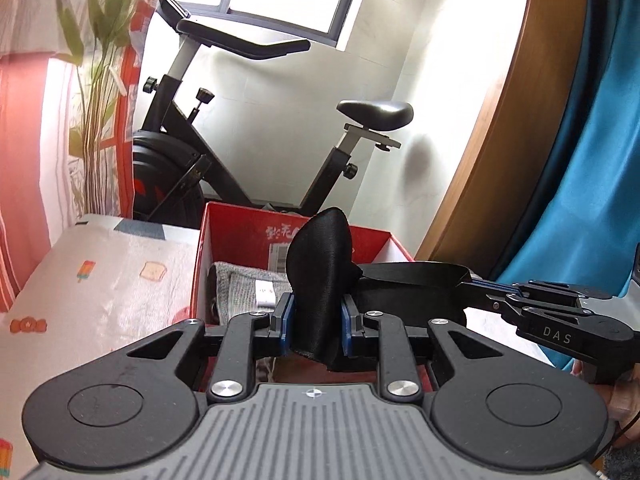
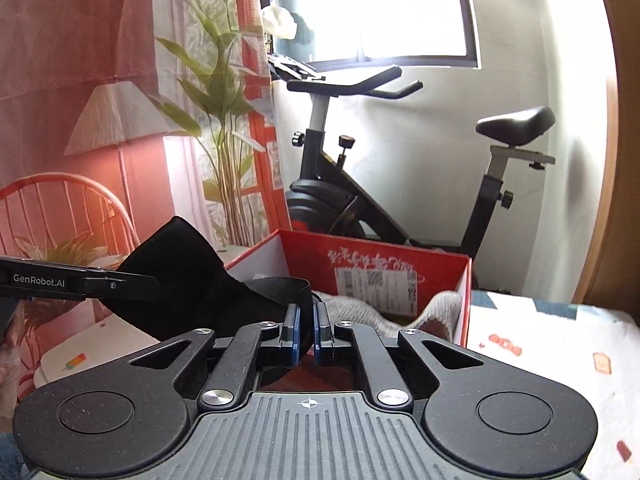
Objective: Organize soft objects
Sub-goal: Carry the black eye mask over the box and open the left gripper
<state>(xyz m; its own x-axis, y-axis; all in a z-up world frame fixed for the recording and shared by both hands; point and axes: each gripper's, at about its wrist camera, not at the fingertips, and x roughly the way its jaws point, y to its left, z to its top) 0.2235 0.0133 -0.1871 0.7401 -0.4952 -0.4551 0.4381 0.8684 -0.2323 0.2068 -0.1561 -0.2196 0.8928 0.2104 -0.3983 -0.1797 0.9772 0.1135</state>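
We hold a black knitted soft garment with a flat webbing strap point(image 1: 320, 280) stretched between both tools, just above the open red cardboard box point(image 1: 236, 220). The left hand-held gripper point(image 1: 316, 322) is closed on the bunched black cloth, which stands up between its blue pads. To its right, the right hand-held gripper point(image 2: 306, 330) pinches the strap, its jaws nearly together. Ahead of and below both tools, a grey knitted fabric piece point(image 1: 240, 280) already lies inside the box, which sits on a bed covered in a white printed blanket point(image 1: 100, 280). A black exercise bike point(image 1: 224, 152) stands beyond the box. We judge the step in hand to be carrying the black piece over the box for stowing. The next move likely calls for lowering both tools together, then releasing so the cloth settles beside the grey piece.
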